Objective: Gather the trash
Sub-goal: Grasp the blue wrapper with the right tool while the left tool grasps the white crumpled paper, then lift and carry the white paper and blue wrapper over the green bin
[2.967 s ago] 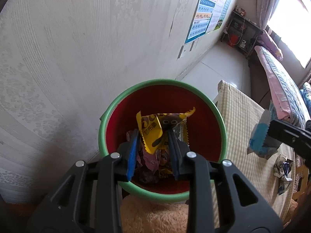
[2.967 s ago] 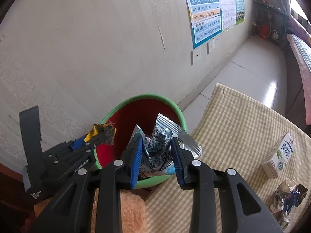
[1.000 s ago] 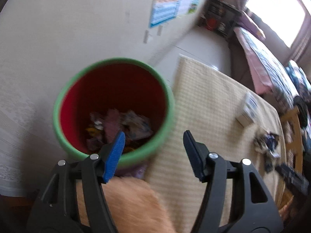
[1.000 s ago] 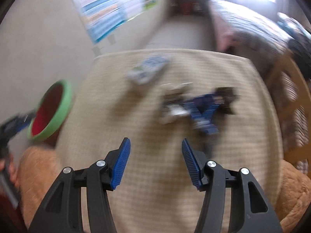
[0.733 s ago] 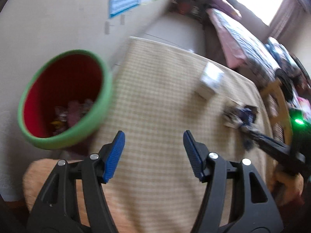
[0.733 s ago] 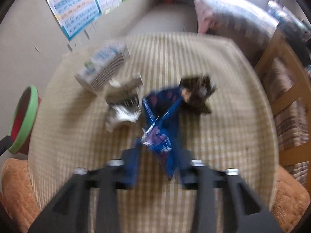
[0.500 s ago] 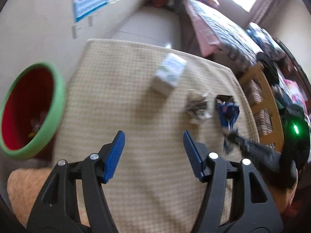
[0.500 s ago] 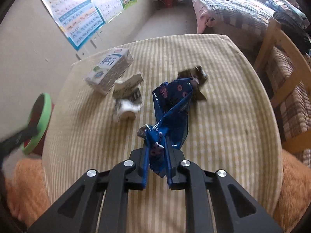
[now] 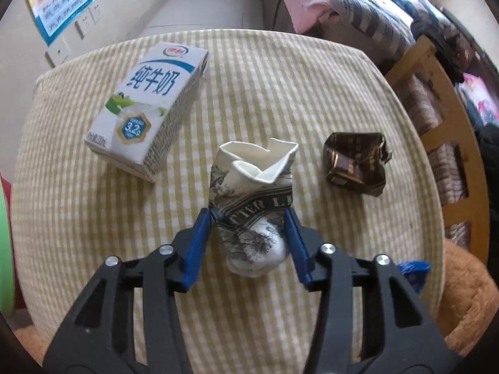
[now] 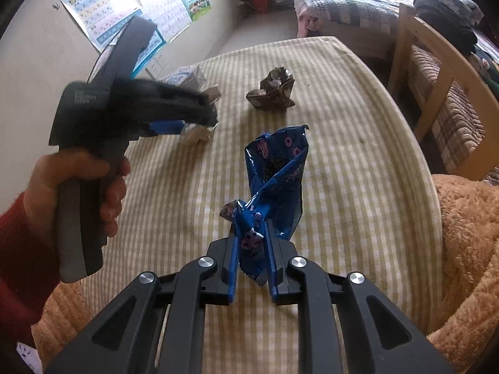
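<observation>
In the left wrist view my left gripper [image 9: 249,218] is open, its blue pads on either side of a crushed white paper cup with black print [image 9: 254,196] lying on the checked tablecloth [image 9: 280,78]. A white and blue milk carton [image 9: 146,106] lies to the far left, a crumpled brown wrapper [image 9: 357,163] to the right. In the right wrist view my right gripper [image 10: 251,233] is shut on a blue snack wrapper [image 10: 276,168] and holds it above the cloth. The left gripper [image 10: 184,115] shows there at the left, over the cup.
The green rim of the bin [image 9: 4,249] shows at the left edge. A wooden chair [image 10: 436,71] stands at the table's right side, a bed [image 10: 352,3] beyond it. An orange fleece [image 10: 464,249] covers the near right. Posters [image 10: 131,6] hang on the wall.
Both grippers let their wrappers go into the bin and swung to the table. My right gripper closed on the blue wrapper and lifted it. My left gripper moved in around the crushed cup.
</observation>
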`<state>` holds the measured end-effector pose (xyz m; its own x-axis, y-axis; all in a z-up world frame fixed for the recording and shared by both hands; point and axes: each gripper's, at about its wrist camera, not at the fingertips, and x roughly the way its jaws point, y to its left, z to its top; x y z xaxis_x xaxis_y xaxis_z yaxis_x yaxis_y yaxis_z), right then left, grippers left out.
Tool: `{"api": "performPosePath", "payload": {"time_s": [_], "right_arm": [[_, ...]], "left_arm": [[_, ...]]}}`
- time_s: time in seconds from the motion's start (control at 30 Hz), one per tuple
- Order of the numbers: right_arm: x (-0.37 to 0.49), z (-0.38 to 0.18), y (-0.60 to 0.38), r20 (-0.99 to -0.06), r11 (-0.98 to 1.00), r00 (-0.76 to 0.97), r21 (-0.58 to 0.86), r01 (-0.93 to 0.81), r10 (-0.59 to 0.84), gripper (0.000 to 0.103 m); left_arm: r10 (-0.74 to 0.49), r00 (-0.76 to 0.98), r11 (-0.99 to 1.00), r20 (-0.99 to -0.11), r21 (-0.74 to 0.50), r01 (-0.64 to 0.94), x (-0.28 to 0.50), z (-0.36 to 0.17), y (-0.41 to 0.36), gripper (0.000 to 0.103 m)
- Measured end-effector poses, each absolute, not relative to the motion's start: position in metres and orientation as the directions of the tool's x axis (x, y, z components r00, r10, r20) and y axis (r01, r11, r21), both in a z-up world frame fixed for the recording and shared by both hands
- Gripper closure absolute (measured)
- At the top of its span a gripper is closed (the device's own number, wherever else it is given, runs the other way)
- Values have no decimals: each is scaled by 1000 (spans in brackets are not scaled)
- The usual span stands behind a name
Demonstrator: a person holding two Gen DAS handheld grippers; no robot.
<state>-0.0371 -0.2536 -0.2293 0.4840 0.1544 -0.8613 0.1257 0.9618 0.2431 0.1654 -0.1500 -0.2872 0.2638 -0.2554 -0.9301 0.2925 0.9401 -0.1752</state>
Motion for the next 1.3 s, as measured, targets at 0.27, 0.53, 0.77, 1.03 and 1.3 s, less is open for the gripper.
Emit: {"api": "performPosePath", "payload": {"time_s": [0.27, 0.53, 0.77, 1.03, 1.3], "right_arm": [[-29, -237, -248, -873, 962, 452, 254, 102, 183, 87], [-27, -239, -244, -882, 970, 439, 228, 86, 168, 86], [-26, -241, -242, -888, 973, 432, 212, 85, 156, 86], [-27, -242, -239, -891, 976, 427, 204, 76, 153, 85], [-27, -242, -239, -889, 975, 431, 207, 78, 154, 85]], "left_arm": [[-315, 289, 932, -904, -238, 272, 124, -264, -103, 73], [-274, 310, 949, -910, -204, 239, 70, -256, -39, 73], [-257, 285, 961, -923, -212, 177, 53, -271, -16, 72], [-252, 267, 961, -930, -208, 182, 51, -281, -28, 67], [-267, 288, 959, -919, -225, 172, 49, -277, -25, 68]]}}
